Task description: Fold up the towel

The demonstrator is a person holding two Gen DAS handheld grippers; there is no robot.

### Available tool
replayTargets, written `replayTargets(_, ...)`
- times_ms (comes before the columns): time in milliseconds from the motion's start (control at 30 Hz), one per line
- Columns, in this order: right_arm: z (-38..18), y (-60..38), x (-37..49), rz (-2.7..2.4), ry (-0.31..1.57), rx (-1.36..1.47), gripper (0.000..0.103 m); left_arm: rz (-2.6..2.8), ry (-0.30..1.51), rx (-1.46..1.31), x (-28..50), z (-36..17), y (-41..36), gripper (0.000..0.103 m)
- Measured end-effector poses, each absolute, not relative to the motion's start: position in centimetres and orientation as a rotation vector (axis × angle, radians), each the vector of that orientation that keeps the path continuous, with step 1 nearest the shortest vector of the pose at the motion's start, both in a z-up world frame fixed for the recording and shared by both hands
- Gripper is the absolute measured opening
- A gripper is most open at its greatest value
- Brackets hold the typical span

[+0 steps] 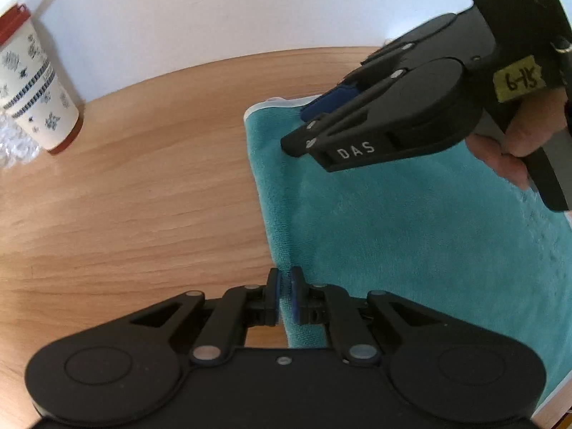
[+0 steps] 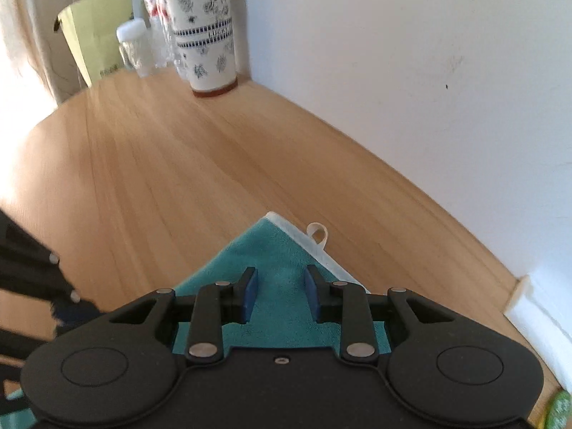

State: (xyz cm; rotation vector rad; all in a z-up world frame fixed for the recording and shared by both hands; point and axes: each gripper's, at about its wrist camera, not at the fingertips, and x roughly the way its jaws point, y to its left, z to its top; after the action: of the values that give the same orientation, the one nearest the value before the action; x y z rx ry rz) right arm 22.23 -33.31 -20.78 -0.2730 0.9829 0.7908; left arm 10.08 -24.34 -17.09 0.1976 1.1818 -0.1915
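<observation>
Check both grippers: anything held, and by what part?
Left gripper is shut on the teal towel, pinching its left edge. Right gripper is open above the towel's corner, holding nothing.

Towel (image 1: 411, 236) on table (image 1: 143, 214) right part; cup (image 1: 39, 89) far left, by wall (image 1: 214, 10).

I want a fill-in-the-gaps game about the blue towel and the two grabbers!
1. The towel lying on the wooden table is the colour ____.
2. The left gripper has its jaws ____ on the towel's edge.
3. The right gripper hovers over the towel's corner with its jaws ____.
4. The white loop is sewn to the towel's ____ border.

Missing words: teal; shut; open; white
</observation>
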Motion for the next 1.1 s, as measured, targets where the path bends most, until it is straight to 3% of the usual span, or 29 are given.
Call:
replayTargets(233, -19.3, -32.8, 22.7, 0.795, 0.971, -0.241, 0.033, -0.181, 1.199, 0.161, 10.7, -16.9, -23.9, 0.011)
replayTargets(400, -20.7, -31.3, 21.6, 0.772, 0.941, -0.389, 0.034, -0.192, 1.205, 0.132, 10.8, -16.8, -23.3, 0.011)
replayTargets(833, -16.6, -38.1, 15.1, 0.528, 1.115, -0.225, 0.044, -0.243, 1.208, 0.138, 11.3, -16.4, -22.9, 0.022)
replayTargets(933, -17.0, -38.8, 12.6, 0.442, 1.170, -0.195, 0.044, -0.281, 1.198, 0.140, 11.2, -15.8, -23.0, 0.044)
replayTargets(1100, -17.6, -39.2, 9.1, 0.323, 1.210, -0.127, 0.046, -0.331, 1.184, 0.177, 10.4, -14.8, -23.1, 0.062)
